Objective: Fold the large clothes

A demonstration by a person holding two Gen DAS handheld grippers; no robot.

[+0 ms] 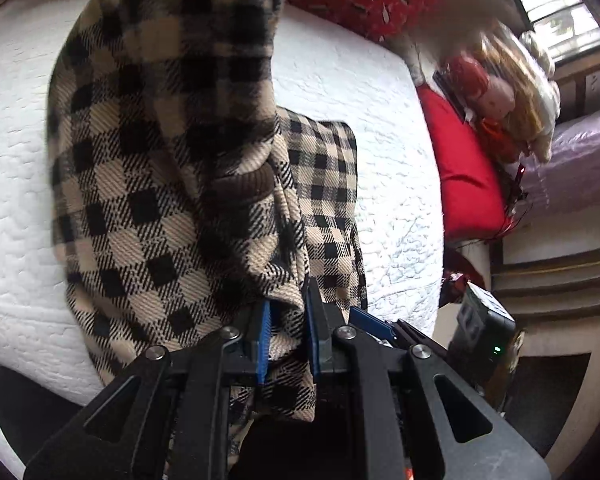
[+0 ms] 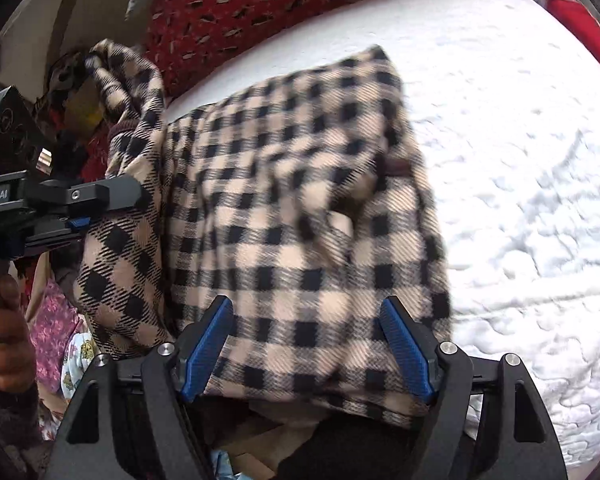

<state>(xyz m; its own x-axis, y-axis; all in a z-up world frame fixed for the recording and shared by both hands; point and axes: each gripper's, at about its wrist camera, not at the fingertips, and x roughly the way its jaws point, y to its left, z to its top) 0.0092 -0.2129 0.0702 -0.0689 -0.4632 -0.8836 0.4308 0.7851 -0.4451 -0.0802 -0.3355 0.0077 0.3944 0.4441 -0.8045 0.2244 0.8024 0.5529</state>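
Note:
A large beige-and-black checked garment [image 2: 300, 216] lies partly folded on the white quilted bed [image 2: 520, 200]. My left gripper [image 1: 288, 320] is shut on a bunch of the garment [image 1: 172, 168] and holds it lifted above the bed, with cloth hanging in front of the camera. It also shows in the right wrist view [image 2: 80, 216] at the left, gripping the raised fold. My right gripper [image 2: 306, 340] is open, its blue pads [image 2: 206, 348] on either side of the garment's near edge, with cloth between them.
A red patterned pillow [image 2: 280, 4] lies at the bed's head. A plain red cushion [image 1: 464, 168] and a pile of cloth items [image 1: 508, 92] sit at the bed's right side. A window [image 1: 560, 4] is beyond. Floral fabrics [image 2: 60, 332] lie left of the bed.

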